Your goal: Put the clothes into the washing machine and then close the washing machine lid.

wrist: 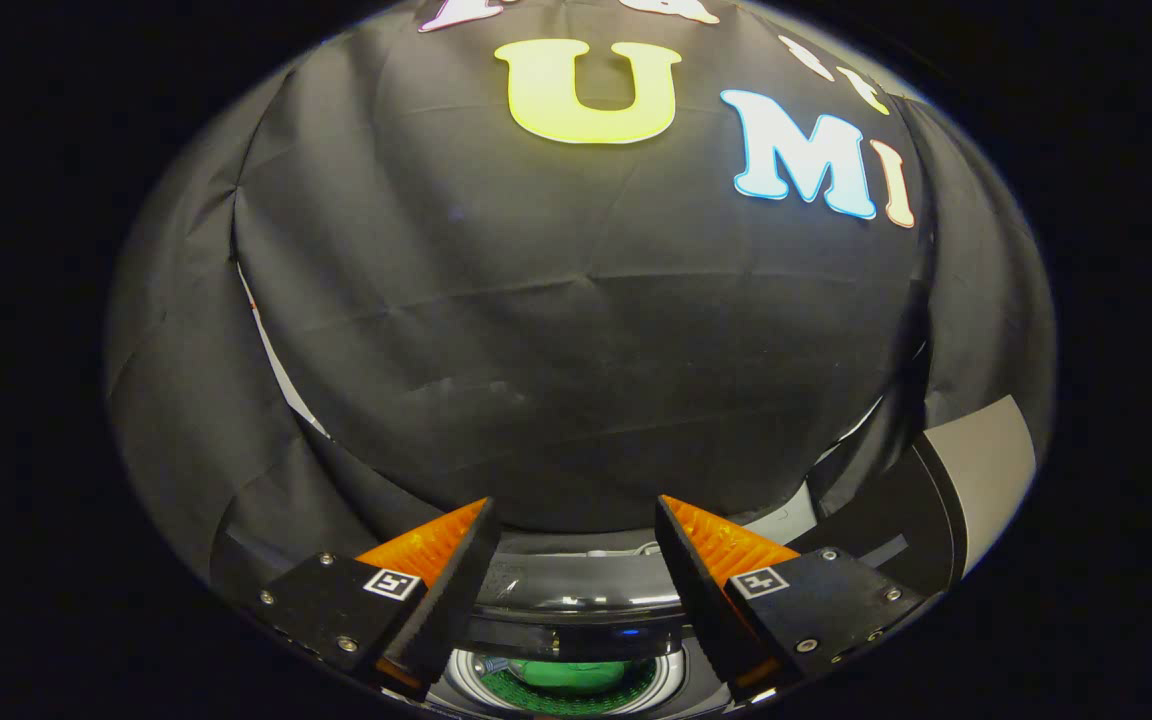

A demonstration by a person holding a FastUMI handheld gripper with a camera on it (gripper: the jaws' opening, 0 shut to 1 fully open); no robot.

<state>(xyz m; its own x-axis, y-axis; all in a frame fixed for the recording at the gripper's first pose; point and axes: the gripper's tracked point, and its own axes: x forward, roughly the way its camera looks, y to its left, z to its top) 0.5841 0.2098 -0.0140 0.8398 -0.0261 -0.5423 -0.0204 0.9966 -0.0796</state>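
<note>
Spread, empty fingers (571,560) hover above green clothes (571,675) inside washing machine (576,600).

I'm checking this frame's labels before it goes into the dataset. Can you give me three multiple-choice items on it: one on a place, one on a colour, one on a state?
1. Where is the washing machine's drum opening?
A. Below and between the fingers
B. Hanging on the booth wall
C. Far beyond the fingers, to one side

2. What colour is the thing inside the drum?
A. Red
B. Green
C. White

3. How does the gripper stand?
A. Shut on a cloth
B. Shut, empty
C. Open, nothing between the fingers

Answers: 1 A, the round opening sits low between the two fingers. 2 B, a green item lies in the drum. 3 C, the fingers stand wide apart with only the machine's top behind the gap.
</note>
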